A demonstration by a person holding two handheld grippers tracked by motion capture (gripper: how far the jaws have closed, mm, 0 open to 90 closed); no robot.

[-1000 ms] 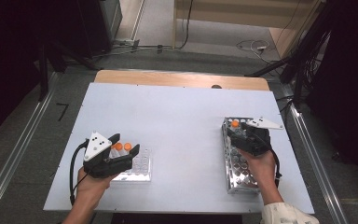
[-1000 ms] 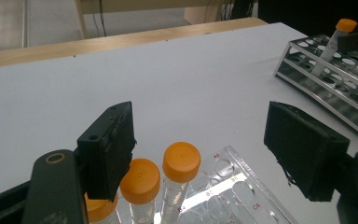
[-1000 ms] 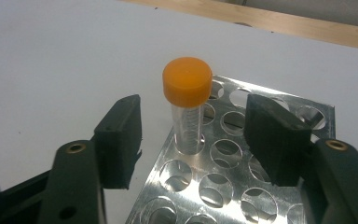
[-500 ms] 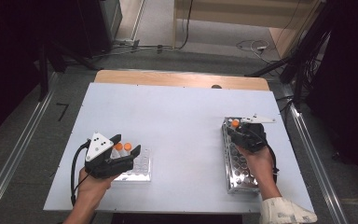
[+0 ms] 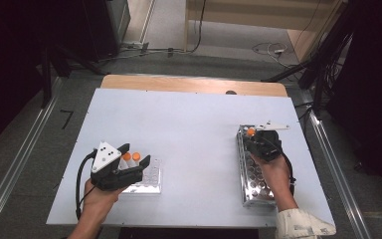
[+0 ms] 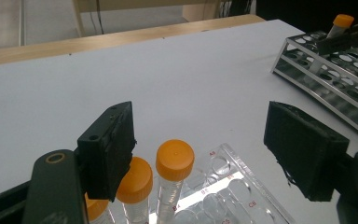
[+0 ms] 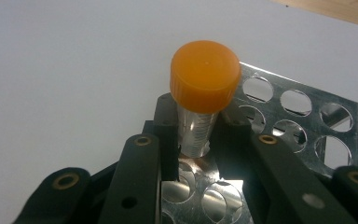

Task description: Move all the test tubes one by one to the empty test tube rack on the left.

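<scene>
Bench, near-left corner: left gripper (image 5: 129, 167), jaws spread wide and holding nothing, poised over a clear plastic rack (image 5: 146, 179). Three orange-capped tubes (image 6: 172, 179) stand upright in that rack; a fourth may be hidden behind the jaw.

Bench, right edge: metal rack (image 5: 251, 172), long side along the edge. Right gripper (image 7: 196, 140) at its far end; its jaws have just been closing and now clamp the barrel of one orange-capped tube (image 7: 204, 93) below the cap, its foot apparently in a hole.

Step in hand: likely grasp secured, transfer pending. Next move calls for a straight vertical lift clear of the hole, tube kept upright.
</scene>
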